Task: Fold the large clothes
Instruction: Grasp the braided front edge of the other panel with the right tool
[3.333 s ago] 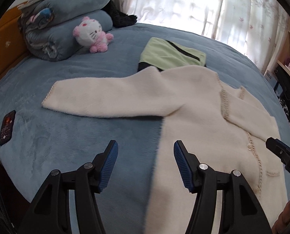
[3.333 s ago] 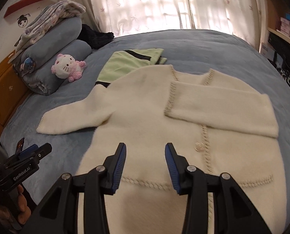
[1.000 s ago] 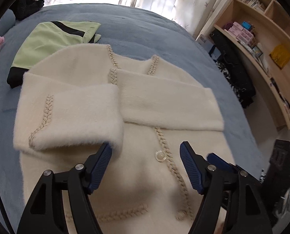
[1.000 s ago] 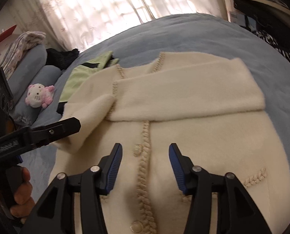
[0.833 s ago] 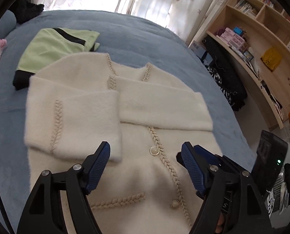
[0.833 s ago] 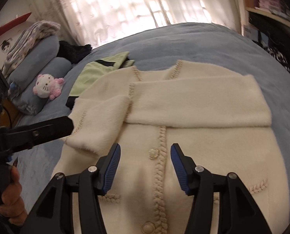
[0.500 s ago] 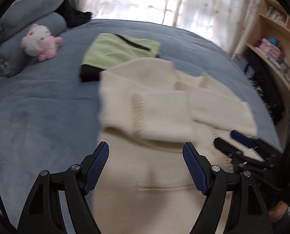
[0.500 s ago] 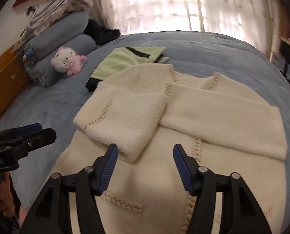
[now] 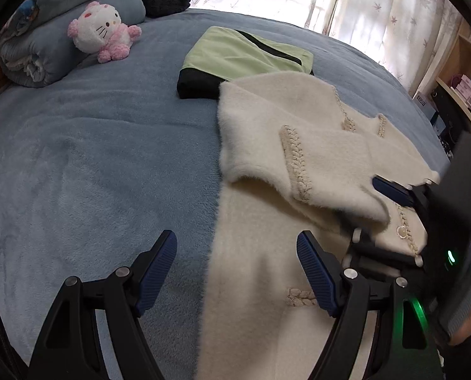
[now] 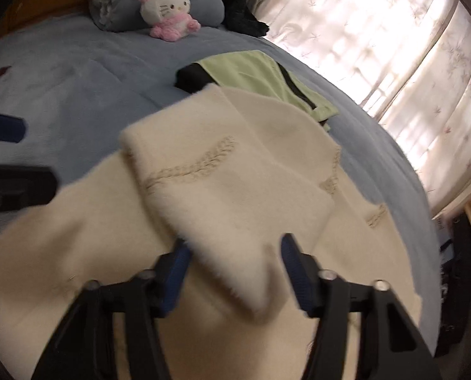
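Blue bed (image 9: 93, 158) beside curtains (image 9: 378, 6); cream cardigan (image 9: 267, 269) lies on it. Left gripper (image 9: 235, 272) jaws spread; right gripper (image 10: 235, 272) jaws closing around folded sleeve (image 10: 235, 196).

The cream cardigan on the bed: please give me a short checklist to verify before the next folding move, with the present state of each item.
1. Both sleeves folded onto the cream cardigan: ok.
2. Folded sleeve cuff between the right tongs: ok; the jaws are closing around it.
3. Right tongs pressing firmly on the cuff: cannot tell, the picture is blurred.
4. Left tongs open and empty: ok, above the cardigan's left edge.
5. Green folded garment clear of the cardigan: not ok, the shoulder overlaps it.
6. Plush toy out of the way: ok.
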